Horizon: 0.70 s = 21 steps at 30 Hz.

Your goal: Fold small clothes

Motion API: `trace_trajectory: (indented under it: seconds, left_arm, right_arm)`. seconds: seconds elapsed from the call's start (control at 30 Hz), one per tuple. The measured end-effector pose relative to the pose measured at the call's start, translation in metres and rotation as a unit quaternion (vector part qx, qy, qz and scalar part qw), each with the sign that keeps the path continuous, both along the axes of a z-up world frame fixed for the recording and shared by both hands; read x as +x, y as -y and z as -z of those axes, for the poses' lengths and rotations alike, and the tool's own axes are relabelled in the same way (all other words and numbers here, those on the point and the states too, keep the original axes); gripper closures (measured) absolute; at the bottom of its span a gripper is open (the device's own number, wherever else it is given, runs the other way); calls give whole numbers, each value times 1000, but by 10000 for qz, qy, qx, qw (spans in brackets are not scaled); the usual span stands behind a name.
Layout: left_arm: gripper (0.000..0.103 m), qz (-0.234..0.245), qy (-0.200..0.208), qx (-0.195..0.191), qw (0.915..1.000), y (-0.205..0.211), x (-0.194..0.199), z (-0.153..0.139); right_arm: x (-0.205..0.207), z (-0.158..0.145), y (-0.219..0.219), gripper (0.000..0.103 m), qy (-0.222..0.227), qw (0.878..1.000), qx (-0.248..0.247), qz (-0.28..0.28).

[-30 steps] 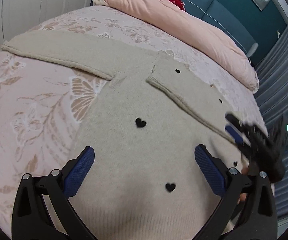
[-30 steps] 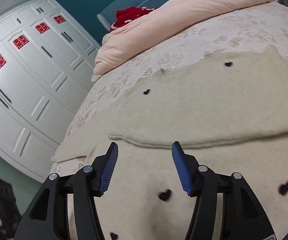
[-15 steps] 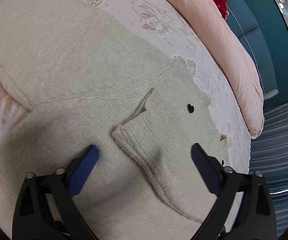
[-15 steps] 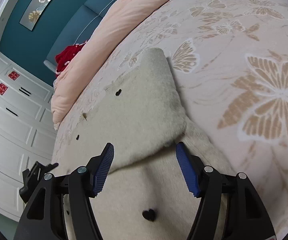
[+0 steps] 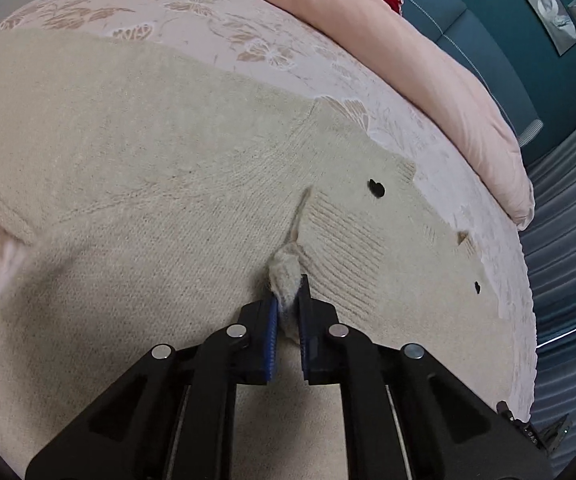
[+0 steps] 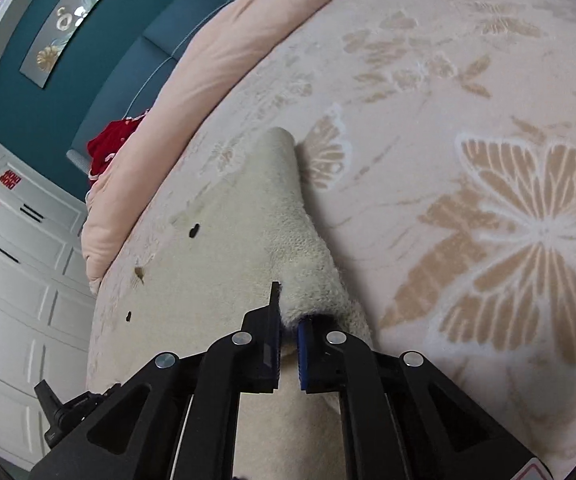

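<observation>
A cream knit sweater [image 5: 148, 184] with small black hearts lies spread on the bed, one sleeve folded across its body. My left gripper [image 5: 287, 312] is shut on the ribbed cuff end [image 5: 286, 270] of that folded sleeve. In the right wrist view the same sweater [image 6: 228, 248] shows, and my right gripper [image 6: 288, 332] is shut on the folded edge of the sleeve [image 6: 308, 280] at the sweater's right side. Both pinch the knit low on the sweater.
The bed has a pink bedspread [image 6: 488, 160] with butterfly patterns. A rolled pink duvet [image 5: 428, 60] lies along the far edge with a red cloth [image 6: 108, 148] on it. White wardrobes [image 6: 16, 280] stand to the left, teal wall [image 5: 508, 20] behind.
Both grippers have closed: the left one on the sleeve's cuff, the right one on the sleeve's folded edge. Both have moved in closer to the sweater.
</observation>
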<state>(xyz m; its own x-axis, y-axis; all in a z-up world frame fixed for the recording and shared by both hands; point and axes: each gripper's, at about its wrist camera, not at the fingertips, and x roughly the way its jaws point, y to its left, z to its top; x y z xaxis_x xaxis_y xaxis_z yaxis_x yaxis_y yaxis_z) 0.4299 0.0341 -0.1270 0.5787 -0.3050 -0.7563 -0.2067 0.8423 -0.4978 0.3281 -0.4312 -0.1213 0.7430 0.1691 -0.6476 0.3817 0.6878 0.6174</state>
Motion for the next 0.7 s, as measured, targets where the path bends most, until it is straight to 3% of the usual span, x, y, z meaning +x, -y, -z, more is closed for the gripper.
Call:
trace_trajectory:
  seconds: [0.13, 0.17, 0.2, 0.27, 0.4, 0.53, 0.67, 0.7]
  left_arm:
    - [92, 62, 78, 49, 9999, -1, 0, 2]
    - [92, 127, 149, 120, 9997, 0, -1, 3]
    - [91, 199, 240, 205, 9993, 1, -3, 4]
    - [91, 289, 501, 365, 9977, 4, -9, 6]
    - [91, 178, 734, 189, 9970, 0, -15, 12]
    - [91, 168, 851, -46, 9962, -5, -17, 17]
    - [91, 177, 956, 53, 9952, -2, -18, 19]
    - [91, 184, 966, 96, 9951, -1, -18, 19]
  right_arm:
    - [-19, -22, -14, 92, -362, 9954, -876, 171]
    - [-26, -31, -22, 83, -398, 9898, -1331, 323]
    - [-29, -42, -35, 83, -356, 9819, -1822, 377]
    - [-21, -59, -65, 81, -55, 9735, -2284, -97]
    - [32, -58, -136, 80, 121, 9644, -2152, -1531]
    - [96, -37, -232, 80, -7, 9381, -2104, -2753]
    - [145, -10, -283, 80, -325, 9270, -1841, -3252]
    - [153, -6, -285, 89, -405, 9256, -1874, -3263]
